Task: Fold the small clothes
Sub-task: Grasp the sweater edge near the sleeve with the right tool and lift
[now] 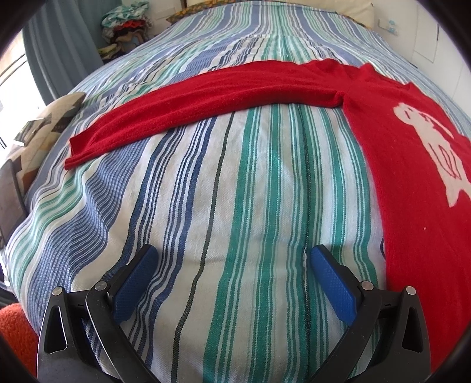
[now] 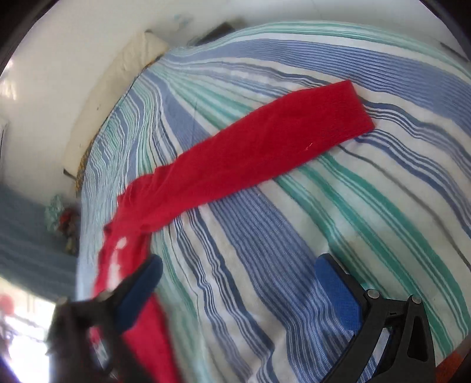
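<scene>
A small red sweater (image 1: pixel 412 176) with a white animal figure (image 1: pixel 432 150) lies flat on the striped bed cover (image 1: pixel 235 191). Its left sleeve (image 1: pixel 206 97) stretches out to the left, cuff at the far left. My left gripper (image 1: pixel 232 256) is open and empty above the bare cover, below the sleeve and left of the sweater's body. In the right wrist view the other sleeve (image 2: pixel 265 150) lies stretched out, and the sweater's body (image 2: pixel 141 333) runs under the left finger. My right gripper (image 2: pixel 238 265) is open and empty over the cover beside the body.
A pile of clothes (image 1: pixel 126 26) sits beyond the bed's far left corner. A patterned cushion (image 1: pixel 50 117) and a dark flat object (image 1: pixel 10 194) lie at the left edge. A white pillow (image 2: pixel 117 97) lies along the wall. Something orange (image 1: pixel 14 327) shows below the bed's edge.
</scene>
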Tool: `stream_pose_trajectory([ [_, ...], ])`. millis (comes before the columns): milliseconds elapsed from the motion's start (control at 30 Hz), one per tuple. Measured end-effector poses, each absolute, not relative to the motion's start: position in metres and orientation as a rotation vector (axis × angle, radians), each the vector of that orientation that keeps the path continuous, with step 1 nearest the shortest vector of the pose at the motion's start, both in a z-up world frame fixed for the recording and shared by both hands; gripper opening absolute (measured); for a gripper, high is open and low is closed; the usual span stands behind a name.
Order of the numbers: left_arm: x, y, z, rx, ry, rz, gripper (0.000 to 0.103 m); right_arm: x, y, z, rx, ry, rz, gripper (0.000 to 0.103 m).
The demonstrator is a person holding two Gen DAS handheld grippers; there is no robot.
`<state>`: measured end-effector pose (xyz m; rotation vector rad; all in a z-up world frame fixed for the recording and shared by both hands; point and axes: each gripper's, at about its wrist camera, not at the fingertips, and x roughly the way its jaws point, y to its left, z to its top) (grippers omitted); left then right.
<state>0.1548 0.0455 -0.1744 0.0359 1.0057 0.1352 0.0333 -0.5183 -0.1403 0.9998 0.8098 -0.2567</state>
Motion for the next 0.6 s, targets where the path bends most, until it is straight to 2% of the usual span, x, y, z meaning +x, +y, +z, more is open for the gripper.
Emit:
stream_pose_trajectory([
  [67,0.155,0.045,-0.175,0.036,1.005,0.139,0.103,0.036,-0.553,-0.149,1.148,0.746,-0.295,0.09],
  [100,0.155,0.044,-0.175,0.038,1.005,0.141,0.103,0.041,-0.565,-0.154,1.174,0.744,-0.315,0.088],
  [133,0.155,0.044,-0.175,0.039,1.004,0.142,0.103,0.048,-0.575,-0.161,1.186,0.761,-0.329,0.084],
  [167,0.155,0.044,-0.175,0.039,1.003,0.143,0.103,0.056,-0.581,-0.167,1.2,0.779,-0.342,0.075],
  [200,0.155,0.044,-0.175,0.039,1.002,0.144,0.103,0.06,-0.587,-0.17,1.208,0.771,-0.374,0.07],
  [300,0.154,0.044,-0.175,0.039,0.997,0.145,0.103,0.071,-0.607,-0.167,1.207,0.663,-0.449,0.058],
  [333,0.154,0.044,-0.175,0.039,0.995,0.145,0.103,0.075,-0.612,-0.17,1.202,0.658,-0.465,0.04],
  [367,0.154,0.043,-0.175,0.039,0.994,0.146,0.103,0.079,-0.615,-0.173,1.196,0.682,-0.486,0.008],
  [400,0.153,0.043,-0.175,0.038,0.992,0.146,0.103,0.082,-0.619,-0.176,1.186,0.714,-0.515,0.004],
  [467,0.153,0.043,-0.175,0.039,0.99,0.147,0.103,0.086,-0.622,-0.164,1.143,0.701,-0.532,0.004],
  [600,0.153,0.043,-0.175,0.04,0.99,0.149,0.103,0.12,-0.594,-0.082,0.874,0.64,-0.437,0.004],
])
